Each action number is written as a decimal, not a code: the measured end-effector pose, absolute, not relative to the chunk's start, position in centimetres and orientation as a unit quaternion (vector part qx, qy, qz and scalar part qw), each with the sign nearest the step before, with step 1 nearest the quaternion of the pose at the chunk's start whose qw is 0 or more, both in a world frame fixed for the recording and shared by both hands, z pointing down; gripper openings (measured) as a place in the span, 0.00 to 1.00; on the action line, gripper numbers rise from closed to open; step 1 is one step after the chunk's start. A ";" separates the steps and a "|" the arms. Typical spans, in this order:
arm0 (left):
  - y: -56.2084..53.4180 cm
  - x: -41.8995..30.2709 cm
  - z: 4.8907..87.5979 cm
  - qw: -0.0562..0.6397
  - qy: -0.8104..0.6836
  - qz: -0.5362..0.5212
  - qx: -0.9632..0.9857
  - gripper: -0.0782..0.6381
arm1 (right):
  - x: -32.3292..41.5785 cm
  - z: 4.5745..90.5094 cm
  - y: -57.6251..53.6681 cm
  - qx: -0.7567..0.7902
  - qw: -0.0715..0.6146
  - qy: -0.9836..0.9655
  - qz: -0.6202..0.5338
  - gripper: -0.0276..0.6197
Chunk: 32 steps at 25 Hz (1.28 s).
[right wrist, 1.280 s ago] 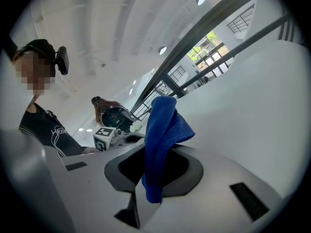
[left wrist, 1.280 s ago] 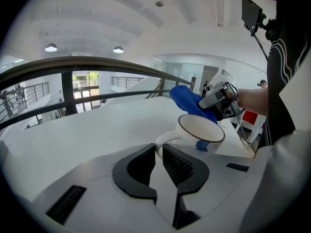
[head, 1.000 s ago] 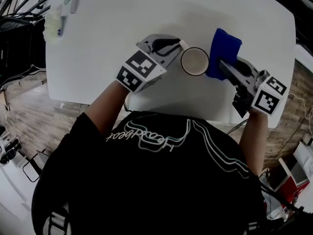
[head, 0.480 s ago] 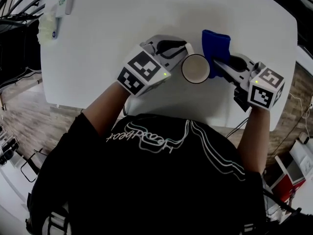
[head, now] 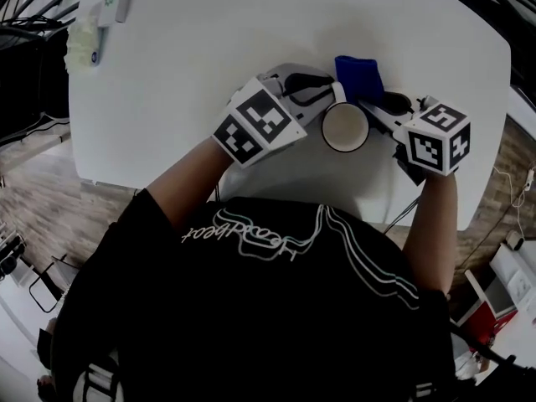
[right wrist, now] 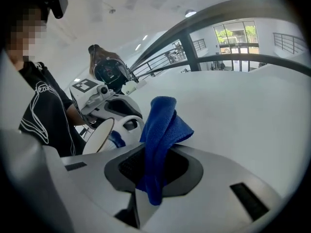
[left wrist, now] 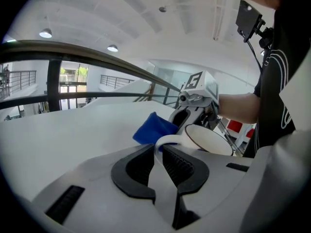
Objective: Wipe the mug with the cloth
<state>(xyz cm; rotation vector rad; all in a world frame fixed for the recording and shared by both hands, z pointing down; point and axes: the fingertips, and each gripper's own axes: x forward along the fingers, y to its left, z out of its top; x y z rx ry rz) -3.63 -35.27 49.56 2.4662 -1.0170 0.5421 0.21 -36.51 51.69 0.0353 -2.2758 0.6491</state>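
Now, cloth [right wrist: 163, 125] in right claw [right wrist: 155, 168], beside mug [right wrist: 99, 136]

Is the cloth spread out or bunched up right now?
Bunched: the blue cloth stands folded, pinched in the right hand-held gripper, near the mug.

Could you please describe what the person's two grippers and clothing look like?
Both the left gripper and right gripper have light grey plastic bodies with black ribbed pads inside. Each carries a white cube printed with black square markers. The person wears a black short-sleeved shirt with white line print.
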 end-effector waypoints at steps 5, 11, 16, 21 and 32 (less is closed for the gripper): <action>-34.8 -5.2 49.3 0.233 -0.381 0.178 0.877 0.20 | 0.4 51.4 -37.0 0.053 0.362 -0.894 0.261 0.14; -31.3 -9.0 47.1 0.237 -0.452 0.156 0.846 0.21 | 3.3 48.3 -37.2 0.154 0.298 -0.912 0.237 0.14; -25.5 -6.8 42.7 0.231 -0.507 0.111 0.823 0.21 | 9.1 43.4 -32.9 0.187 0.240 -0.930 0.206 0.14; -17.1 0.9 37.2 0.213 -0.508 0.059 0.832 0.17 | 14.9 38.6 -23.3 0.177 0.175 -0.947 0.203 0.14; 1.1 15.4 26.9 0.165 -0.471 0.001 0.866 0.12 | 22.1 29.7 -2.3 0.112 0.092 -0.975 0.167 0.14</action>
